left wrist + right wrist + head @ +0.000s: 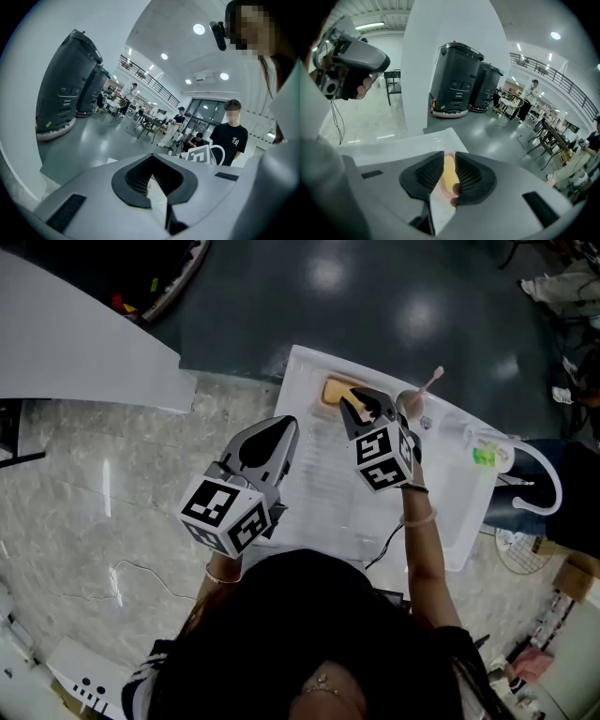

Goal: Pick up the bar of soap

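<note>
The right tool (354, 407) (449, 169) points steeply down at the far end of a white tray (309, 362) (393, 145). Its jaws stand a little apart. In the right gripper view the yellow bar of soap (336, 390) (448, 177) shows in the gap between the two dark ribbed pads, but neither pad can be seen pressing on it. From the head view, the soap lies flat on the tray near its far left corner. It sits just beyond the tool's tips and slightly to their left, so close that they look almost in contact.

The left tool (284, 427) (152, 180) hangs nearer and to the left, over the tray's left edge. It points closer to level, with its jaws drawn together and nothing between them. It is well apart from the soap.

Right of the right tool, a slim pink stick (433, 381) leans at the tray's far side. Further right is a clear item with a green patch (485, 457). The tray rests on a pale marbled tabletop (94, 493).
</note>
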`<state>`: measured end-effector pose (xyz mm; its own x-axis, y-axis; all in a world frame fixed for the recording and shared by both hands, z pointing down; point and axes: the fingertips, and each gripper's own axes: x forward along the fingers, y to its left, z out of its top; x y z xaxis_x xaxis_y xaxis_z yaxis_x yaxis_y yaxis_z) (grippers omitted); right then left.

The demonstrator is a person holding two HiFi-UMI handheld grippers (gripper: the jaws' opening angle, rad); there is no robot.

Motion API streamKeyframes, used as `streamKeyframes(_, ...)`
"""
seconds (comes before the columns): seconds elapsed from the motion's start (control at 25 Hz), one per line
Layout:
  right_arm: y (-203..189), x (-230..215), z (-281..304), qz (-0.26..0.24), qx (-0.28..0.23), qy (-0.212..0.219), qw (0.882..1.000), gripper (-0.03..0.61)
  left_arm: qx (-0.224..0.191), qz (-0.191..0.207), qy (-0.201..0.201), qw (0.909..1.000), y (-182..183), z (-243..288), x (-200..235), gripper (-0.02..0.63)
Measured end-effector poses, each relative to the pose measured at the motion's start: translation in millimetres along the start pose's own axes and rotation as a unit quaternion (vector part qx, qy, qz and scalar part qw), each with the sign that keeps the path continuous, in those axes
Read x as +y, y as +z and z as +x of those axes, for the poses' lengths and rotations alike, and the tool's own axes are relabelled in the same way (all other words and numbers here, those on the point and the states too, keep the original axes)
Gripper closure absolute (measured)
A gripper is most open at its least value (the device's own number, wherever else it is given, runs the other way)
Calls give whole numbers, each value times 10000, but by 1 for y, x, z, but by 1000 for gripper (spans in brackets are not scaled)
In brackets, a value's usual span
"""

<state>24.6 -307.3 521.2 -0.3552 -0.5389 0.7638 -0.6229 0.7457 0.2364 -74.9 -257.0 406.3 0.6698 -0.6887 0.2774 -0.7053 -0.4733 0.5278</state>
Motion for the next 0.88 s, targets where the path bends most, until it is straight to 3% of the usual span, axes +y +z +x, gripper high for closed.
streamKeyframes(0.36, -15, 1, 20, -184, 394, 169, 9989, 503, 67, -47, -21, 10000, -3, 3, 4, 615)
streamKeyframes(0.88, -40, 6, 47, -967, 1120, 552, 9875, 465, 143, -105, 33, 9998, -8, 7, 14, 614)
